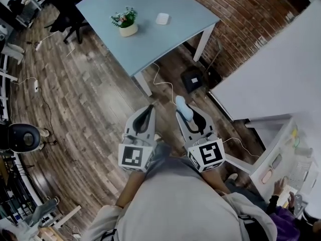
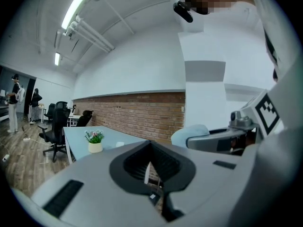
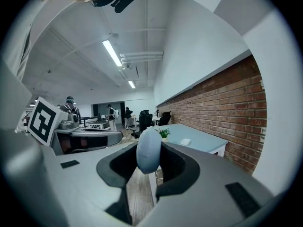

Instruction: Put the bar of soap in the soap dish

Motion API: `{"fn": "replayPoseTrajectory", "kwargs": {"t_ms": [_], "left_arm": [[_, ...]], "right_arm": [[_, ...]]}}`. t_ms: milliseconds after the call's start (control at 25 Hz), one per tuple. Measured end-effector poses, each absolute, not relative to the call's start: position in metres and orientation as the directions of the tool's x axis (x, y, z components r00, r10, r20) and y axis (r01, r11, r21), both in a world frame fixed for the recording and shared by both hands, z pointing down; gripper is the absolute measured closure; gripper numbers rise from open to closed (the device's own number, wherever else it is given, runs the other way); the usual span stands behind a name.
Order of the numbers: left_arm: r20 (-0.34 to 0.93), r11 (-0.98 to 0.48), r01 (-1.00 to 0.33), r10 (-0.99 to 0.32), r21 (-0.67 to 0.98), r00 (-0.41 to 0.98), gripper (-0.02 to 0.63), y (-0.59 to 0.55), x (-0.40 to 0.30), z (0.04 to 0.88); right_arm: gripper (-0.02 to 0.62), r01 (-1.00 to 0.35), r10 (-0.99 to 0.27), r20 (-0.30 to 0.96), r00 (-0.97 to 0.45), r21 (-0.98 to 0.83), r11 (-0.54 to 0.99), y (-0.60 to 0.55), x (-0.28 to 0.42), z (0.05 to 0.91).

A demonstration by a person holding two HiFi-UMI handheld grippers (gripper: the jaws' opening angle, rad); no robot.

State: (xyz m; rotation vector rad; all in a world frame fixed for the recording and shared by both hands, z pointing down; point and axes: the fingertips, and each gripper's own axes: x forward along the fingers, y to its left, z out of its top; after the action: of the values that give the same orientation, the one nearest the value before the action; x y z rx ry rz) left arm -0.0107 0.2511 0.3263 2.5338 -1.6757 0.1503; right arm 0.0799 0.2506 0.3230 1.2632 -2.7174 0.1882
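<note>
With my right gripper [image 3: 148,168] clamped on the soap [image 3: 148,148] and my left gripper [image 2: 150,166] closed empty, I should carry it steadily to the dish [image 1: 162,18].

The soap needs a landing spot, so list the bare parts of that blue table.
The table is mostly bare. The largest patch is the near half, between the plant and dish at the back and the near edge. The left end beyond the plant and the right corner past the dish are also free. The tightest spot is the gap between plant and dish.
</note>
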Motion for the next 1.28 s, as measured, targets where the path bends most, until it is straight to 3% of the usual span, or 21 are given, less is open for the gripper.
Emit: {"fn": "replayPoseTrajectory", "kwargs": {"t_ms": [480,1280], "left_arm": [[0.109,-0.401,-0.914,-0.908,0.065,0.406,0.603,0.225,-0.072,0.322],[0.136,-0.398,-0.911,-0.902,0.109,0.410,0.603,0.177,-0.085,0.336]], "right_arm": [[0.466,-0.777,-0.759,0.177,-0.627,-0.061,0.627,0.221,0.024,0.317],[0.466,-0.767,-0.746,0.199,-0.635,-0.054,0.639,0.171,0.000,0.322]]}}
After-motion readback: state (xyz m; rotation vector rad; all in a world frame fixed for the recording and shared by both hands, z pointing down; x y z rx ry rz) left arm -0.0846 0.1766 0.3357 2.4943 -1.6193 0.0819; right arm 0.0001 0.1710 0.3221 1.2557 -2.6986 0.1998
